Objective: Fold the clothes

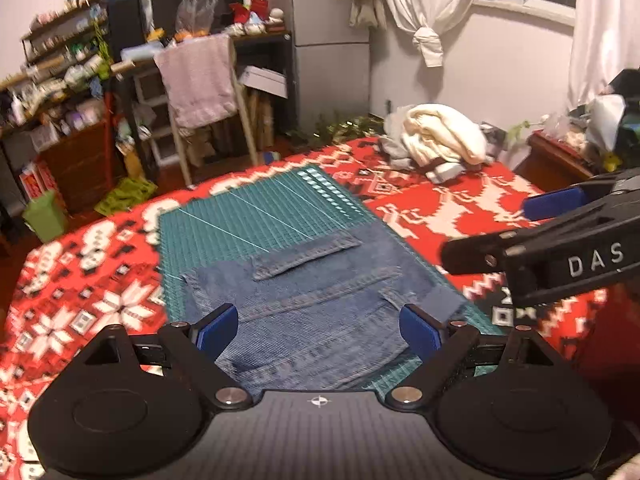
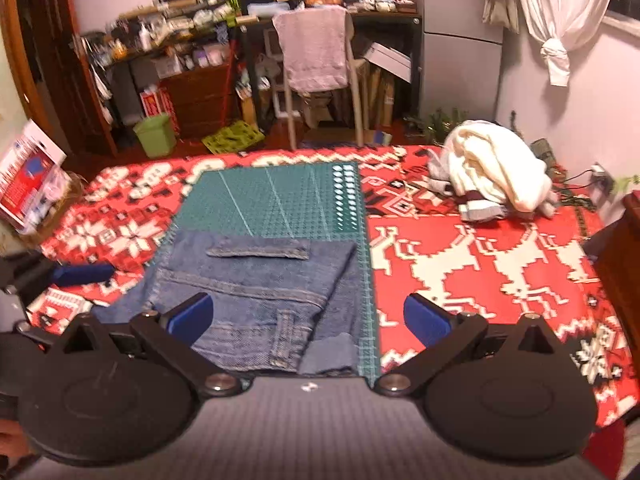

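A folded blue denim garment lies on a green cutting mat, a cuff strip resting across its far part. My left gripper hovers over its near edge, open, with nothing between the blue pads. In the right wrist view the same denim garment sits on the green cutting mat. My right gripper is open above the garment's near right corner, holding nothing. The right gripper also shows at the right edge of the left wrist view, and the left gripper's blue pad shows at the left of the right wrist view.
A red patterned blanket covers the bed. A pile of cream and grey clothes lies at the far right. Beyond the bed stand a chair with a pink towel, cluttered shelves, a green bin and a fridge.
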Demonstrator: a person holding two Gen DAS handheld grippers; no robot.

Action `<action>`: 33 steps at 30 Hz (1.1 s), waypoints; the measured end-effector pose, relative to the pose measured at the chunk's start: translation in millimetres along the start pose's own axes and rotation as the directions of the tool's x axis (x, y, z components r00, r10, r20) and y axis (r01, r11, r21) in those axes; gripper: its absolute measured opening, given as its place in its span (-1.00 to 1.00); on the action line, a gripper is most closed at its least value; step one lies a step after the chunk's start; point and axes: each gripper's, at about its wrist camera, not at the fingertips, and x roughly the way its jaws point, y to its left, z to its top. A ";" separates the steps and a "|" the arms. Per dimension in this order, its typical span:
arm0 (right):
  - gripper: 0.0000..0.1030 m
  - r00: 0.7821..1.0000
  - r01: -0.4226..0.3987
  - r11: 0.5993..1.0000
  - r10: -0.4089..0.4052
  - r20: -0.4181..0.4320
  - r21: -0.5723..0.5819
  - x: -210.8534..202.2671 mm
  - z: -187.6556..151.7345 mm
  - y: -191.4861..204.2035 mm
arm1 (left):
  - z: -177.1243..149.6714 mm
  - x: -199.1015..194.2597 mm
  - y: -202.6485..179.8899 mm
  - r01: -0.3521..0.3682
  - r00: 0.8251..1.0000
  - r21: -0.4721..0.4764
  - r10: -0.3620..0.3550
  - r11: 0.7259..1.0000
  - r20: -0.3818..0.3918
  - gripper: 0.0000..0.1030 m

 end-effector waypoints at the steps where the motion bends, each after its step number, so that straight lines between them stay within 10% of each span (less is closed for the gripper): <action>1: 0.99 1.000 0.015 1.000 -0.015 -0.011 -0.014 -0.3 1.0 2.1 | 0.5 0.0 -1.0 -0.023 1.000 0.004 0.023 1.000 0.005 0.72; 20: 0.99 0.993 0.100 0.993 -0.103 -0.053 -0.060 7.0 4.7 -3.7 | 2.5 -5.5 16.0 -0.108 0.994 -0.092 0.108 0.990 -0.007 0.86; 33: 0.99 0.999 -0.038 0.998 0.040 -0.030 0.053 7.9 4.7 -20.9 | 6.2 -3.9 26.3 -0.015 1.000 -0.176 0.015 0.984 -0.003 0.86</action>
